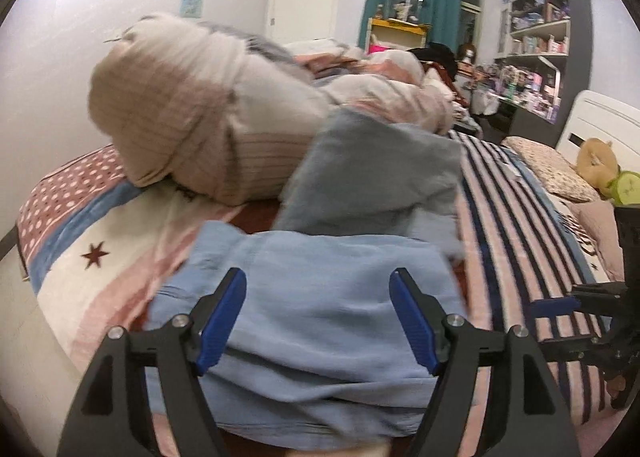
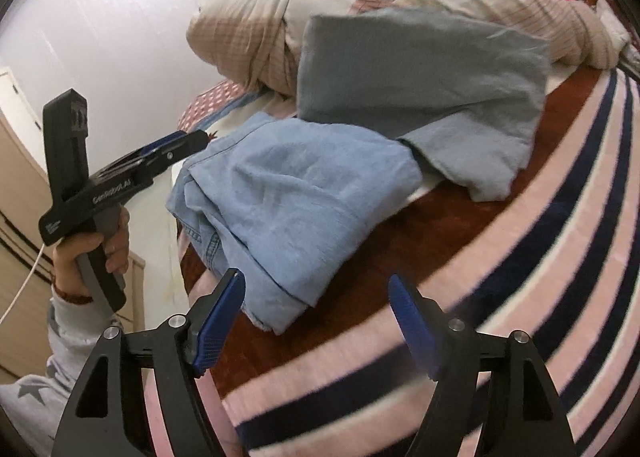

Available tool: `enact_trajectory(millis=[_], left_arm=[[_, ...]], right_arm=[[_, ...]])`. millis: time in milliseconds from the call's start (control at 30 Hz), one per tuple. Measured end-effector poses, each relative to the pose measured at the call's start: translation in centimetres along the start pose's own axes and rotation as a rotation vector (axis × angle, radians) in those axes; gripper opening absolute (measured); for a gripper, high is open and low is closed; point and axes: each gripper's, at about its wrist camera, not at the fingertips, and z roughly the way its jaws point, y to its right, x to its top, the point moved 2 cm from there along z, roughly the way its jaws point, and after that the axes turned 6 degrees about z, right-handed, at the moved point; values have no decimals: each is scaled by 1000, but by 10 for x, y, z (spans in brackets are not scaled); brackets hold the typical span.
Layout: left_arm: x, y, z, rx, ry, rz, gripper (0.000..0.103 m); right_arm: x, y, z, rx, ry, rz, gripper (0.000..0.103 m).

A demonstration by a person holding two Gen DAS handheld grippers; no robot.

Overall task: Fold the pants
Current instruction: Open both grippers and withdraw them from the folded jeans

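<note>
We are looking at light blue denim pants (image 2: 288,197) lying folded in soft bundle on striped bed blanket (image 2: 520,257). Left hand-held gripper (image 1: 318,321) and right hand-held gripper (image 2: 316,325) both gaping wide, holding nothing. Fold step seeming finished; next, maybe patting bundle flat.

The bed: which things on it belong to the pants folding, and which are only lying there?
Belong to the job:
- light blue pants, partly folded
- left gripper, open over them
- right gripper, open over the blanket

Just lying about:
- grey-blue cloth behind the pants
- bundled quilt
- striped blanket
- plush toy
</note>
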Motion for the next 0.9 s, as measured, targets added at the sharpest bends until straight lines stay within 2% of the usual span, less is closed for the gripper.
enact_trajectory(millis=[133,333,500,600,733,767,900], left_arm=[[5,39,-9,-29,21,37,76],[13,99,-24,-55,66,108,82],[17,145,-31,-88,102,146,84],[18,170,-35,-95,133,166,90],[18,198,-40,-107,220,178,96],[16,204,-41,-106,239,186,96],[16,223,-39,-123,270,212,97]], right_arm=[[-12,17,-30,-20,55,32,81],[-29,46,-78,-83,155,75,89],[-52,66,-111,-135,230,108,89],[-65,74,-125,-175,279,116,97],[-86,82,-149,-287,396,103,98],[-91,83,-155,-318,433,100,103],[-108,82,-177,-443,559,86,102]])
